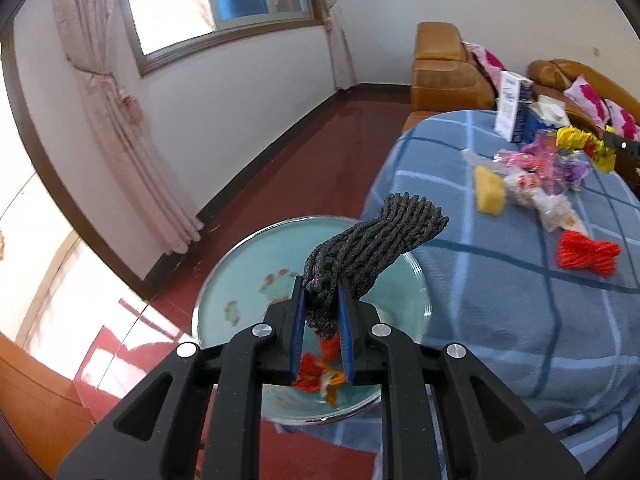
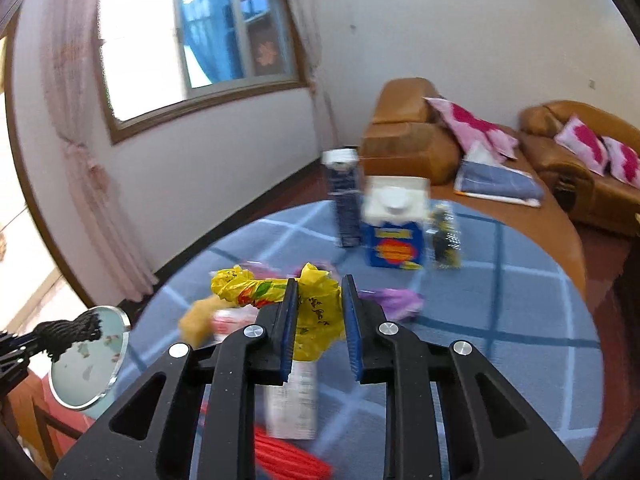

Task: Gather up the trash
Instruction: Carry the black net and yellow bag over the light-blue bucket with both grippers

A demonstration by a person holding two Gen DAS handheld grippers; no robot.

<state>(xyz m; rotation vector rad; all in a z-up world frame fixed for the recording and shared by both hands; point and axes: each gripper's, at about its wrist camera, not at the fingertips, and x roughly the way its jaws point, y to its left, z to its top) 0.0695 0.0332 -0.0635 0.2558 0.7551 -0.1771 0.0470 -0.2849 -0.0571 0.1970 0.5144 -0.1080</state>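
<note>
My left gripper (image 1: 322, 292) is shut on a dark grey yarn bundle (image 1: 372, 240) and holds it over a round teal basin (image 1: 224, 280) beside the table. Orange scraps (image 1: 316, 372) lie in the basin. My right gripper (image 2: 319, 292) is above the table, its jaws around a crumpled yellow plastic bag (image 2: 316, 312) that hangs between them. The left gripper with the yarn (image 2: 66, 334) and the basin (image 2: 94, 364) show at the left of the right wrist view. Red yarn (image 1: 586, 254), a yellow sponge (image 1: 489, 190) and plastic wrappers (image 1: 532, 184) lie on the blue checked tablecloth (image 1: 500, 312).
A blue carton (image 2: 394, 226), a tall dark box (image 2: 346, 200) and a small dark packet (image 2: 445, 236) stand at the table's far side. A purple wrapper (image 2: 396, 300) and a white paper (image 2: 292, 400) lie near my right gripper. Brown sofas (image 2: 412, 128) with pink cushions stand behind.
</note>
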